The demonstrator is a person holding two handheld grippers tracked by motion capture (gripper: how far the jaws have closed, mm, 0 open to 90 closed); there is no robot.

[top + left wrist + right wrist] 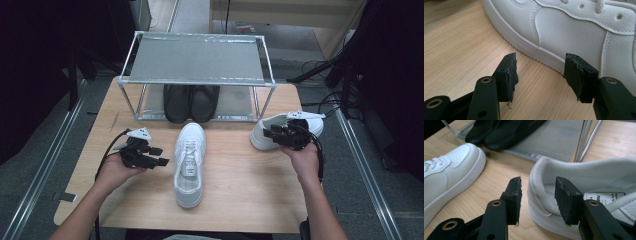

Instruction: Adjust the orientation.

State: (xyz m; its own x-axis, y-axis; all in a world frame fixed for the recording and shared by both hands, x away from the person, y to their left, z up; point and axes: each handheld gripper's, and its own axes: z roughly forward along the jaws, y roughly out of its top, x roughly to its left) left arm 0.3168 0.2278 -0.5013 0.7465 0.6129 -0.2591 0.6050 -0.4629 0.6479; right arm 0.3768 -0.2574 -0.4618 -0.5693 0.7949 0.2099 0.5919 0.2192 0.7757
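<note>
The right shoe (272,131) sits on the table (240,180) near the rack's (196,62) right leg, and the right gripper (537,195), held low from the right, straddles its padded heel collar, one jaw inside, one outside, not yet pressing. The left shoe (189,162) lies mid-table, toe toward the rack; the left gripper (540,72), cupped in an upturned hand, points at its side, jaws wide and empty.
</note>
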